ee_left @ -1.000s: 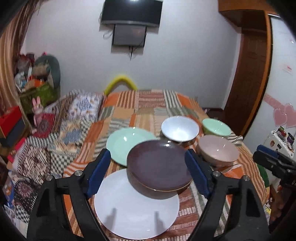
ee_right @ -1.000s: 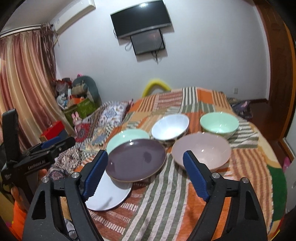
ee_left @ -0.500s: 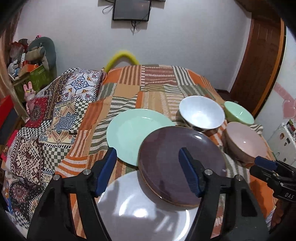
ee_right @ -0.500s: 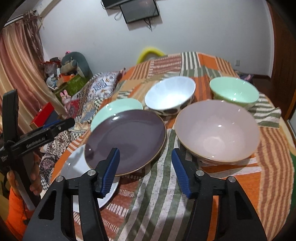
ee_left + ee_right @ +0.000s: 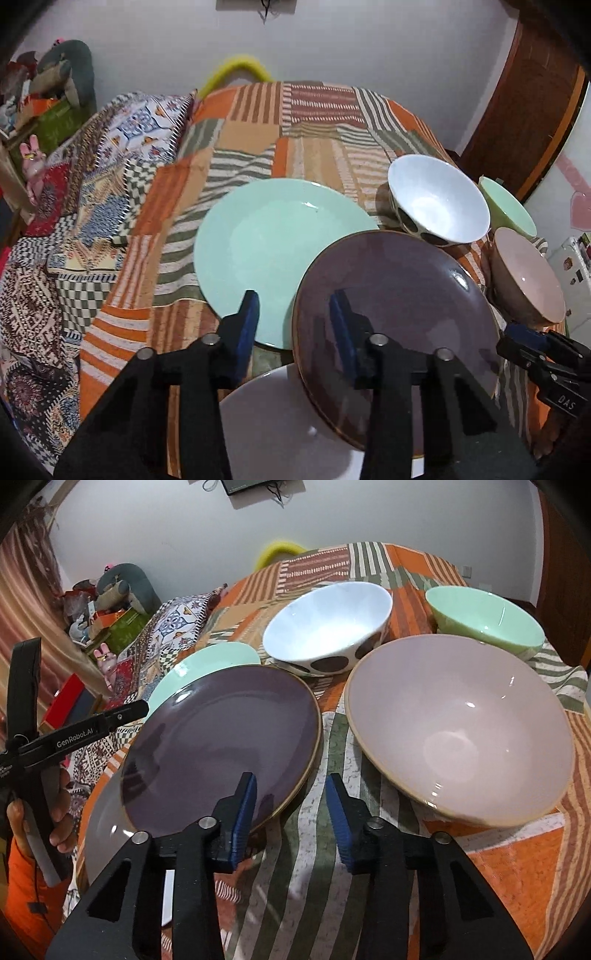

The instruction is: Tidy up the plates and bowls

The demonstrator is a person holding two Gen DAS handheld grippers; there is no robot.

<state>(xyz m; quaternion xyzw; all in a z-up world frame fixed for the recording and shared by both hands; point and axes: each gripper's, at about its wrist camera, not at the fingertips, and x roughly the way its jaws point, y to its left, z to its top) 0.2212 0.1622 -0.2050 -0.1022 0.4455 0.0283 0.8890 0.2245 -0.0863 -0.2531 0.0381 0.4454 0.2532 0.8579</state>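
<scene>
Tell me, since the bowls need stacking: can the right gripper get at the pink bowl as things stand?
Probably yes. The right gripper is empty over bare cloth, and the pink bowl sits just right of it with nothing between.

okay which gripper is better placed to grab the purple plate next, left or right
Probably the left gripper: its jaws, which have just been closing, straddle the purple plate rim. The right gripper has only its left finger over the rim.

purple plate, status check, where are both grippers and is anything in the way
Left gripper and right gripper both empty, jaws just been closing, straddling opposite rims of the purple plate. Plate overlaps the white plate. Pink bowl close beside it.
</scene>
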